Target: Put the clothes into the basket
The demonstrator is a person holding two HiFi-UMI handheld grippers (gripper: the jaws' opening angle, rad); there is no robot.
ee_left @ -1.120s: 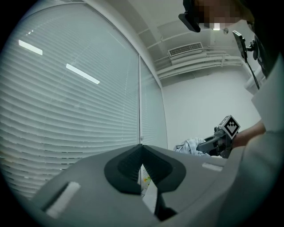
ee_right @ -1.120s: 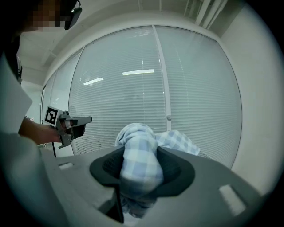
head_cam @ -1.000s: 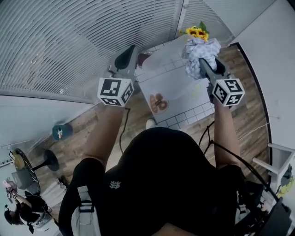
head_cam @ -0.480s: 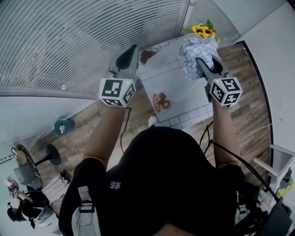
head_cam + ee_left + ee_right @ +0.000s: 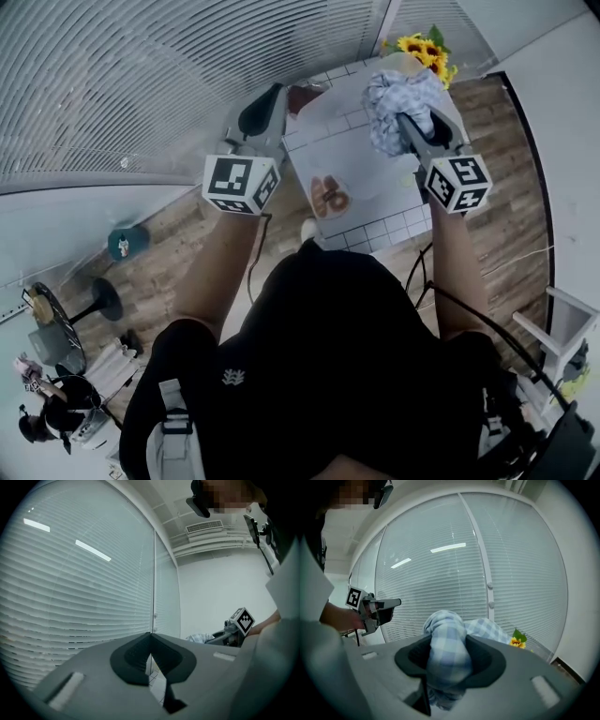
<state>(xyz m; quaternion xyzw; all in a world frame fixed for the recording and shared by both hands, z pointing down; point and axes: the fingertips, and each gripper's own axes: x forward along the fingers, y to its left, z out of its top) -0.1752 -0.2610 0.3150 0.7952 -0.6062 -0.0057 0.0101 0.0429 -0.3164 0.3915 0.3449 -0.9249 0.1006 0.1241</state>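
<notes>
- Slatted blinds [image 5: 141, 75] fill the wall ahead of me, with a tiled desk [image 5: 366, 178] below.
- My right gripper [image 5: 448, 644] is clenched on the checked cloth [image 5: 392, 98], over the desk beside the sunflowers [image 5: 427, 49].
- My left gripper [image 5: 150, 638] has its tips together, with nothing between them.

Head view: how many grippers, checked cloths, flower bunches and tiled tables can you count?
Grippers: 2, the left gripper and the right gripper
Checked cloths: 1, the checked cloth
Flower bunches: 1, the sunflowers
Tiled tables: 1, the tiled table
Total: 5
</notes>
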